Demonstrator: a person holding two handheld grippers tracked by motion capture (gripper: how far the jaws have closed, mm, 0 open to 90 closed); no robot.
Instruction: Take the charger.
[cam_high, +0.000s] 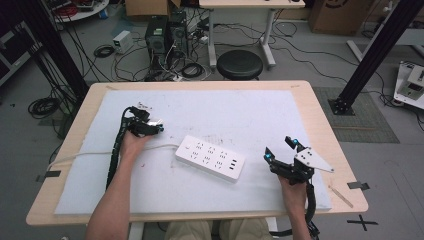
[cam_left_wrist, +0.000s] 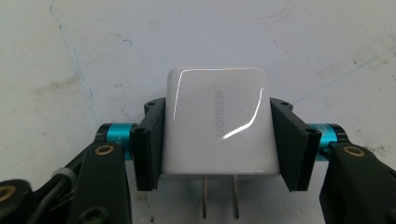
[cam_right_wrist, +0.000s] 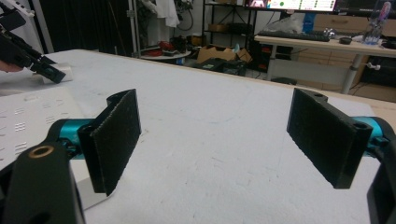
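Note:
A white plug-in charger (cam_left_wrist: 215, 122) lies on the white mat, its two metal prongs pointing back toward the camera. My left gripper (cam_left_wrist: 217, 140) is shut on it, one black pad pressed against each side. From above, the left gripper (cam_high: 148, 126) sits at the mat's left with the charger (cam_high: 155, 121) at its tip. A white power strip (cam_high: 210, 157) lies in the middle, its cord running off to the left. My right gripper (cam_high: 280, 149) rests to the right of the strip. In its own view the right gripper (cam_right_wrist: 219, 135) is open, with nothing between the pads.
The white mat (cam_high: 250, 110) covers most of a wooden table (cam_high: 320, 125). In the right gripper view the power strip (cam_right_wrist: 23, 116) lies at the left. A black stool (cam_high: 240, 64) and tangled cables stand on the floor beyond the far edge.

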